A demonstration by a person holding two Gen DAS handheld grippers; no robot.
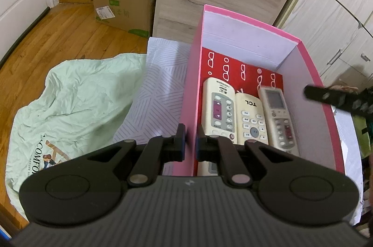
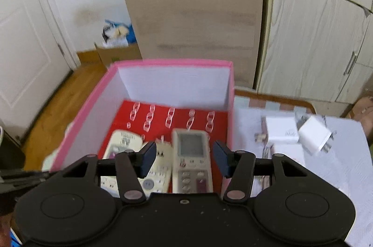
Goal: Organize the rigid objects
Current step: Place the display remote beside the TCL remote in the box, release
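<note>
Leftmost in the left wrist view, a pale green printed bag (image 1: 70, 102) lies crumpled on the wooden floor (image 1: 46, 37), its lettering cut off by the gripper body. Above it, at upper centre-left, an open cardboard box (image 1: 123, 9) holds blue plastic, cloth and other bits too jumbled to name. Lower centre, the left gripper (image 1: 190, 142) has its jaws nearly closed, pinching the near left wall of the pink box (image 1: 191, 88). That box stands on a white striped cloth (image 1: 158, 88) and has white inner walls and a red floor printed with small white shapes. Three air-conditioner remotes lie side by side in it: a cream remote (image 1: 219, 107) on the left, a TCL remote (image 1: 251, 118) in the middle touching it, and a grey-screened remote (image 1: 279, 116) on the right. Their near ends are hidden behind the gripper. At the right edge a blurred black object (image 1: 338, 100) reaches over the box rim; what it is cannot be made out.

In the right wrist view, which is blurred, the right gripper (image 2: 184, 158) hangs over the near part of the box, jaws about half open and holding nothing; the grey-screened remote lies below, between them. Right of the box, on the cloth, sit white chargers (image 2: 314, 135) and a white adapter block (image 2: 279, 130), with small connectors beside them too smeared to identify.
</note>
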